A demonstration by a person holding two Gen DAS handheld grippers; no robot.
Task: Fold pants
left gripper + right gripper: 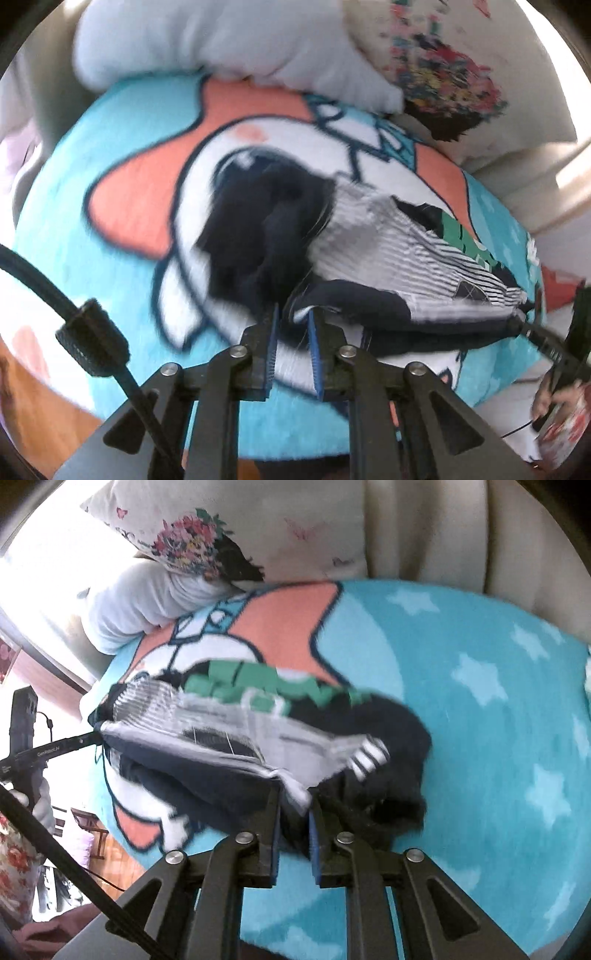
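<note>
The pants are dark navy with a grey striped lining and a green print. They lie bunched on a turquoise cartoon blanket. My left gripper is shut on the navy waist edge at its near side. In the right wrist view the pants hang stretched between both grippers. My right gripper is shut on the grey and navy edge. The left gripper's tip holds the far left end there. The right gripper's tip shows at the right in the left wrist view.
A white pillow and a floral pillow lie at the head of the bed. A cream padded headboard stands behind. Wooden floor shows past the blanket's edge. The blanket has white stars.
</note>
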